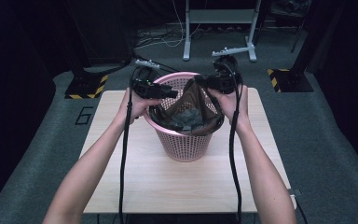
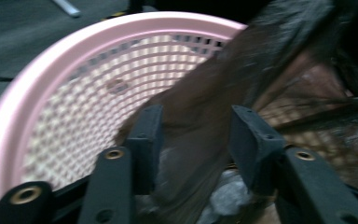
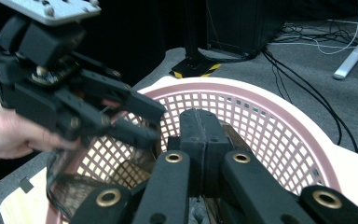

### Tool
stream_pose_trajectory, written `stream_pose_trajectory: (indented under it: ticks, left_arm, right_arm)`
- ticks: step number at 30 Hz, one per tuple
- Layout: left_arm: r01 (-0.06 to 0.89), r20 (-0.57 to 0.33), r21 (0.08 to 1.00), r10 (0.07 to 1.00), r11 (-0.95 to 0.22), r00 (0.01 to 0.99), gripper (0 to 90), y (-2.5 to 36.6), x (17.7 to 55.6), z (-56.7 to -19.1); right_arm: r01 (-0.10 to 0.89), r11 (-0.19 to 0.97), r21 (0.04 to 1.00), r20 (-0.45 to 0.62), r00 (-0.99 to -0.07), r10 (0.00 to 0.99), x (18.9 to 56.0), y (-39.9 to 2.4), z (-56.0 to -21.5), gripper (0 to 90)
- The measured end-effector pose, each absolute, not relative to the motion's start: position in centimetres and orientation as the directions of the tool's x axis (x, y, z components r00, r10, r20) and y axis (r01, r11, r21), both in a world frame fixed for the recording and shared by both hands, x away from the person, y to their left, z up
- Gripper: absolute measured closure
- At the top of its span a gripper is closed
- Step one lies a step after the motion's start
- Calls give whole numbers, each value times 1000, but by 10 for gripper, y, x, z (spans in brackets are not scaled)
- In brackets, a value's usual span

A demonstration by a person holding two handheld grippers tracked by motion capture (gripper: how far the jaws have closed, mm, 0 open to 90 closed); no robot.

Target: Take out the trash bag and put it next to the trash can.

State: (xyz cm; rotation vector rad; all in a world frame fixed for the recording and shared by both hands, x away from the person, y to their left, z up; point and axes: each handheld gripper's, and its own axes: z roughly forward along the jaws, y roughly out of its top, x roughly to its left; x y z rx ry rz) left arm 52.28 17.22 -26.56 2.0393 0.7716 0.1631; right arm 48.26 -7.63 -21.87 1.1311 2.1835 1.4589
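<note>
High view: pink basket (image 1: 182, 142) at centre of counter (image 1: 135, 182). Dark translucent bag (image 1: 189, 109) inside basket, mouth draped over near rim, far edge raised in a peak above rim. Left gripper (image 1: 170, 93) over left rim of basket, pointing toward bag. Right gripper (image 1: 200, 80) over far right rim of basket, at the raised bag edge.

Left gripper view: jaws parted to roughly half span, bag film lying between them, pads not pressing on it. Basket wall behind and to the left of the bag (image 2: 223, 93).

Right gripper view: jaws fully closed, pads together, a thin strip of bag film pinched between them above basket interior. Left gripper (image 3: 140, 123) across the basket (image 3: 279, 135), over opposite rim, jaws apart.
</note>
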Motion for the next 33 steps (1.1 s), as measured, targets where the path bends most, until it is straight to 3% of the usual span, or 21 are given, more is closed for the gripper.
stream_pose_trajectory:
  ticks: [3, 9, 11, 15, 18, 25, 29, 33]
  left_arm:
    - [444, -160, 803, 574, -397, 803, 448, 160, 523, -264]
    - [442, -169, 806, 563, -394, 809, 444, 144, 526, -263]
    - [431, -158, 812, 561, -395, 813, 509, 140, 528, -264]
    - [415, -132, 808, 558, -418, 819, 761, 132, 530, -268]
    - [401, -121, 818, 557, -412, 821, 883, 129, 530, -267]
    - [390, -158, 853, 543, -345, 825, 900, 138, 531, -255]
    - [369, -170, 873, 512, -318, 842, 900, 145, 529, -242]
    - [344, -173, 887, 470, -307, 866, 900, 149, 526, -230]
  right_arm:
    - [449, 178, 875, 192, -661, 725, 486, -71, -217, 900]
    - [452, 148, 880, 230, -677, 699, 489, -64, -215, 900]
    - [453, 134, 881, 246, -682, 688, 489, -63, -215, 900]
    - [466, 105, 879, 290, -694, 659, 491, -65, -217, 900]
    - [471, 94, 877, 306, -700, 646, 492, -67, -219, 900]
    - [474, 111, 874, 300, -704, 643, 492, -82, -227, 893]
    - [469, 194, 862, 247, -722, 646, 495, -87, -234, 661]
    - [464, 259, 847, 202, -731, 651, 501, -88, -243, 539]
